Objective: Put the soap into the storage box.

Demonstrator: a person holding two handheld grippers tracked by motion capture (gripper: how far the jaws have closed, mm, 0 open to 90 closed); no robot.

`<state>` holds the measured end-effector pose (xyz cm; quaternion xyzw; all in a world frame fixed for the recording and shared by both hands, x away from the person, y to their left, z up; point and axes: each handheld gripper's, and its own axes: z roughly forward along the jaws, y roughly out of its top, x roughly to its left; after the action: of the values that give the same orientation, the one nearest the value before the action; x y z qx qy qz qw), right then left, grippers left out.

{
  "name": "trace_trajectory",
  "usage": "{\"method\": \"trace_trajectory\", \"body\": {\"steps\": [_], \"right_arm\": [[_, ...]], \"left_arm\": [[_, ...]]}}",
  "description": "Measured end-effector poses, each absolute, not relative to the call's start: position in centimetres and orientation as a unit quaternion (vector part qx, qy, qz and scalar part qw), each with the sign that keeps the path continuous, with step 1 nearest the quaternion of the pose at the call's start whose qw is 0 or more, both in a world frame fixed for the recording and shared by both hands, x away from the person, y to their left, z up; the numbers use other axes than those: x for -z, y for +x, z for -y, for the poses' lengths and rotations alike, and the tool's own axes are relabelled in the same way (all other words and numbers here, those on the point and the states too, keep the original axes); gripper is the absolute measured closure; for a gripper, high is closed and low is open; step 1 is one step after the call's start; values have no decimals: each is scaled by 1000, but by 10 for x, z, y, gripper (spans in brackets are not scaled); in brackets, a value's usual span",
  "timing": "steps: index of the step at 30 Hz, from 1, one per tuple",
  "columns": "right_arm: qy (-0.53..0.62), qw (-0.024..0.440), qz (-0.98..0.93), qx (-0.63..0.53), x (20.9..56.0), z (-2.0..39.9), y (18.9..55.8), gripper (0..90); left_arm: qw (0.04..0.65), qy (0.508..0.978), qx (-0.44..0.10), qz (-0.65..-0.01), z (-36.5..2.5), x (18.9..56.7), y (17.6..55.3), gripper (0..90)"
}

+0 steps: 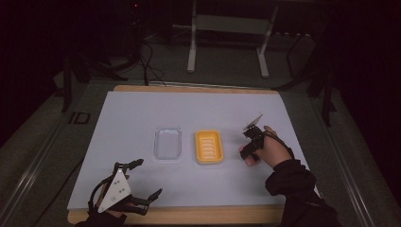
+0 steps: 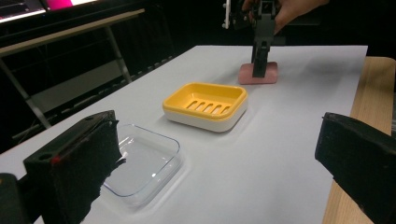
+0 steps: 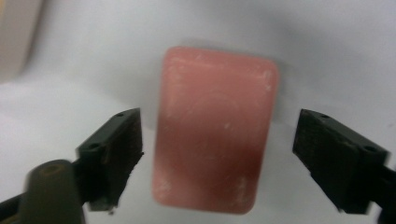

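In the high view the right gripper (image 1: 249, 144) and hand hide the pink soap — its jaws' spacing too small to tell there; the left gripper (image 1: 142, 182) wrist is cut off at the bottom edge

Pink soap bar (image 3: 215, 130) flat on white sheet, right of yellow dish (image 1: 209, 146) & clear lid (image 1: 167, 143).

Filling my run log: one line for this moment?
right tool open over pink soap | left tool open, idle | yellow dish empty | clear lid beside it
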<state>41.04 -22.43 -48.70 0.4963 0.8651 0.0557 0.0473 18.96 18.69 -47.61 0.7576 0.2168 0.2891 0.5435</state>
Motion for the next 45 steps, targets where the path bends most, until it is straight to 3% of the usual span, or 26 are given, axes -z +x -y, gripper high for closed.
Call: {"method": "trace_trajectory", "body": {"steps": [7, 13, 25, 45], "right_arm": [[513, 34, -857, -28, 498, 223, 412, 241], [547, 29, -836, -34, 498, 219, 411, 373], [641, 19, -766, -50, 469, 221, 408, 377], [660, 44, -746, -75, 415, 190, 399, 376]], "left_arm": [[543, 759, -287, -215, -187, 476, 190, 7], [540, 762, -287, -215, -186, 477, 190, 7], [541, 760, -289, -216, -186, 476, 189, 6], [541, 760, -289, -213, -185, 476, 189, 6]]}}
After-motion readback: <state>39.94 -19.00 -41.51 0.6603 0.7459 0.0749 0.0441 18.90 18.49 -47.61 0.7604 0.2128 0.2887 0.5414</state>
